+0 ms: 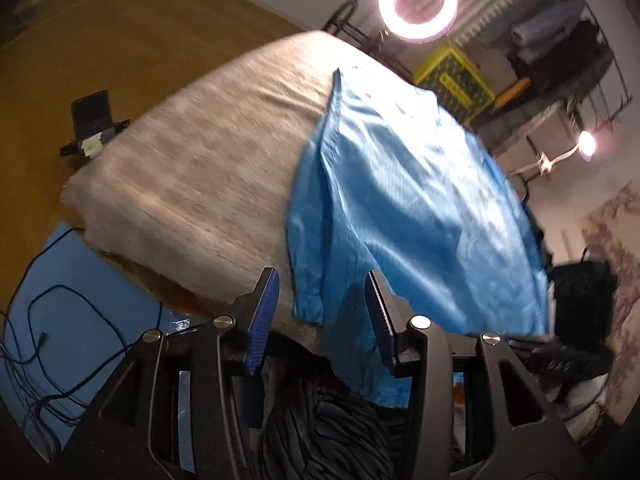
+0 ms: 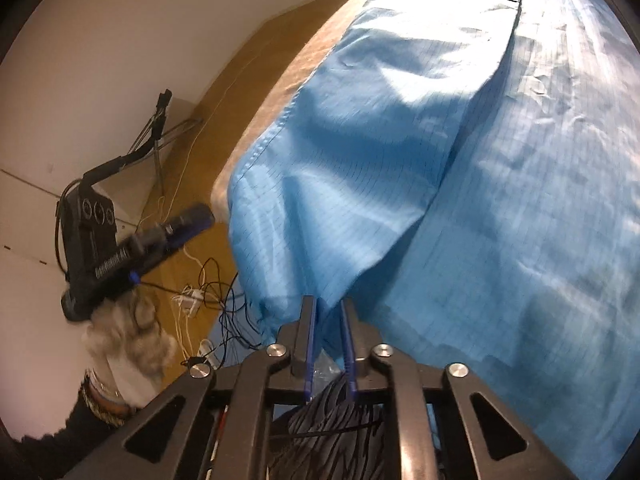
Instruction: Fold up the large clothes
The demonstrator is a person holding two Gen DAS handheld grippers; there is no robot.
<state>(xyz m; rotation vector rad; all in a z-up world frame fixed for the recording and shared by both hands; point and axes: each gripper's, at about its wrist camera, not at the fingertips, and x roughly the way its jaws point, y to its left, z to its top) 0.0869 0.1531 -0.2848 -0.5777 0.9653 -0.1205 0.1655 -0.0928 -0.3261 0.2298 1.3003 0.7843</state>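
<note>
Blue garment [image 1: 400, 184] overhanging the near tabletop [image 1: 192, 168] edge; left gripper [image 1: 322, 300] open beside its cuff; right gripper [image 2: 329, 320] pinching its hem.

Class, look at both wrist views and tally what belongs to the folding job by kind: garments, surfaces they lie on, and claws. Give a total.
Garments: 1, the shiny light-blue gridded garment.
Surfaces: 1, the beige fuzzy cloth-covered table.
Claws: 2, the left claw and the right claw, both black with blue pads.
Total: 4
</note>
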